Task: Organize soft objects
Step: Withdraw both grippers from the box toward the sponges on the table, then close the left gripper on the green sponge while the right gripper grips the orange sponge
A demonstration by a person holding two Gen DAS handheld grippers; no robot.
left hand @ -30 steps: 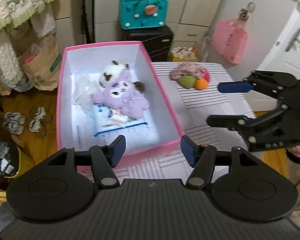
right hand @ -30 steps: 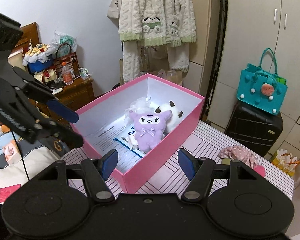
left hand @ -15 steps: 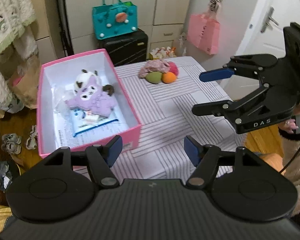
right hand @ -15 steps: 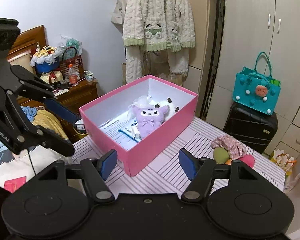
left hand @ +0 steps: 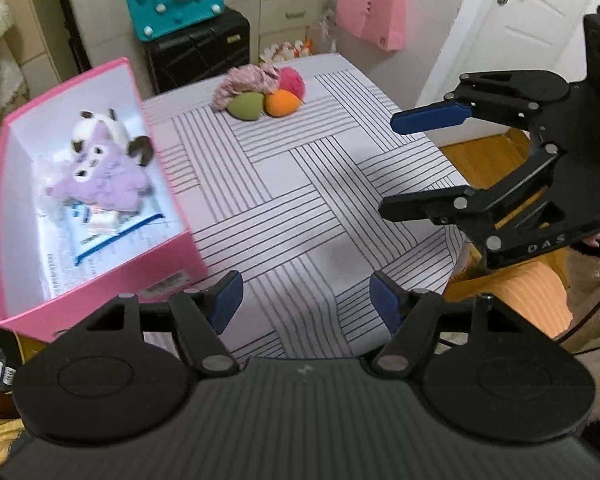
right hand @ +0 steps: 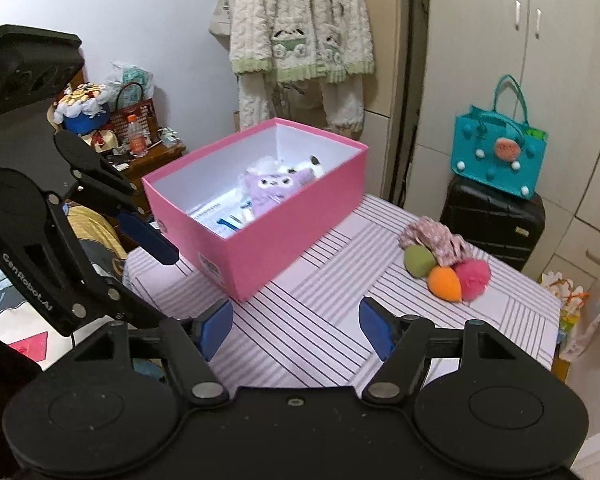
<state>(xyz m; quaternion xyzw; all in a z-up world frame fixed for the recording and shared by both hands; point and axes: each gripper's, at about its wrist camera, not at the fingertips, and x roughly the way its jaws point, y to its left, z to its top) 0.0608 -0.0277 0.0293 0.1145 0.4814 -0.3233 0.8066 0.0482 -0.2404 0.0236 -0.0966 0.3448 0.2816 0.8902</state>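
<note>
L gripper (left hand: 306,306): fingers spread wide, nothing between; blue flat pads, black ribbed body; over striped tablecloth (left hand: 300,208).
R gripper (right hand: 296,326): released, wide gap, empty; same blue pads, matte black linkages. Seen from L cam at 3 o'clock, fingers apart.
Pink box (left hand: 100,280): rectangular, stiff card, white inside, no lid; at 9 o'clock in L cam, 12 o'clock in R cam, on the cloth.
Purple plush (left hand: 100,180): fuzzy, lying in box, against white plush w/ dark ears (left hand: 96,128).
Box floor: printed paper sheet (left hand: 60,264), blue-edged flat pouch (left hand: 112,232).
Loose soft items: far table corner, well apart from box, 12 o'clock in L cam, 2 o'clock in R cam.
Green egg-shaped sponge (right hand: 419,261): smooth, touching orange one (right hand: 444,283).
Pink fluffy ball (right hand: 473,274): furry, beside the orange.
Floral scrunchie (right hand: 436,238): crumpled fabric, draped on the green one.
Cloth: pale, dark line blocks, flat.
Backgr: teal felt bag (right hand: 500,160) on black ribbed suitcase (right hand: 496,220); knit cream garment (right hand: 300,20) hanging.
</note>
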